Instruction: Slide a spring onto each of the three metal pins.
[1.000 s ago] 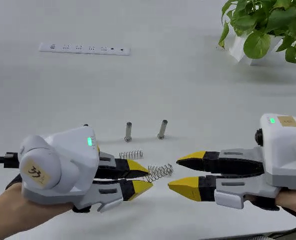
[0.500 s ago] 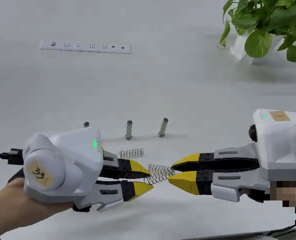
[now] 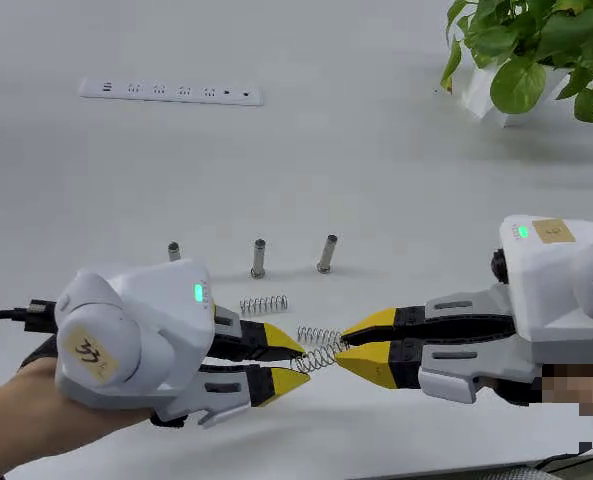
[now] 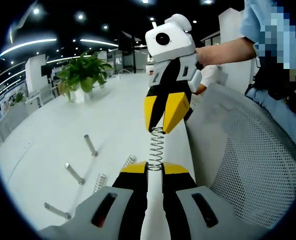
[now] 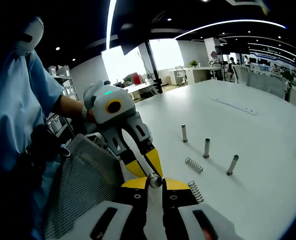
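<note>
1. Head view: the left hand-held gripper (image 3: pixel 303 362) and right hand-held gripper (image 3: pixel 342 350) meet tip to tip, each pinched narrow on one end of the same spring (image 3: pixel 319 347).
2. Its long axis runs roughly level from one to the other, across the desk (image 3: pixel 376 180).
3. Just beyond the left tips lies a loose spring (image 3: pixel 264 304).
4. Farther out stand three bare upright pins (image 3: pixel 259 258). The right-hand pin (image 3: pixel 326 254) is straight beyond the held spring, which probably needs tipping upright first.

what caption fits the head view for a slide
Left gripper and right gripper grip one spring by its ends, three pins standing behind.
</note>
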The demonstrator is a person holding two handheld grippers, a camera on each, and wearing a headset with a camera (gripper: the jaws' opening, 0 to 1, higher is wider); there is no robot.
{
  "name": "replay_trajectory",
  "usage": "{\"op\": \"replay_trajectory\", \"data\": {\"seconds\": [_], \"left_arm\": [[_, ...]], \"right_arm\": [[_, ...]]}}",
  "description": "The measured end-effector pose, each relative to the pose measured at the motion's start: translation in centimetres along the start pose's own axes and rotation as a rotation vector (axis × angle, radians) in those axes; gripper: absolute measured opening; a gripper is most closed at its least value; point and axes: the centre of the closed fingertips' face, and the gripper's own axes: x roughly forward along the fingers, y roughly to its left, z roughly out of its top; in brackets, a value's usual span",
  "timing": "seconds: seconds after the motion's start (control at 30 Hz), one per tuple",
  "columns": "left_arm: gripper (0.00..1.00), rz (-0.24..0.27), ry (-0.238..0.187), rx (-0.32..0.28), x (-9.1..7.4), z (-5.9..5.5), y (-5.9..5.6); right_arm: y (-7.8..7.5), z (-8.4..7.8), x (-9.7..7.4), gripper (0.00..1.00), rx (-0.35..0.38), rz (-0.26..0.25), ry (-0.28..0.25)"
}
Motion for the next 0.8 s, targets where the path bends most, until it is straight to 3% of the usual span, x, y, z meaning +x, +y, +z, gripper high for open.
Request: {"op": "replay_trajectory", "data": {"seconds": [0.33, 0.5, 0.8], "left_arm": [[0.06, 0.003, 0.009, -0.001, 0.4, -0.1, 0.0], [0.06, 0.004, 0.020, -0.008, 0.5, -0.4, 0.0], [0.06, 0.000, 0.029, -0.004, 0.6, -0.6, -0.2]], "right_arm": [[0.1, 0.3, 0.3, 0.06, -0.083, -0.019, 0.041], [0.4, 0.1, 0.7, 0.06, -0.199, -0.045, 0.113], [0.5, 0.0, 0.9, 0.07, -0.235, -0.042, 0.146]]}}
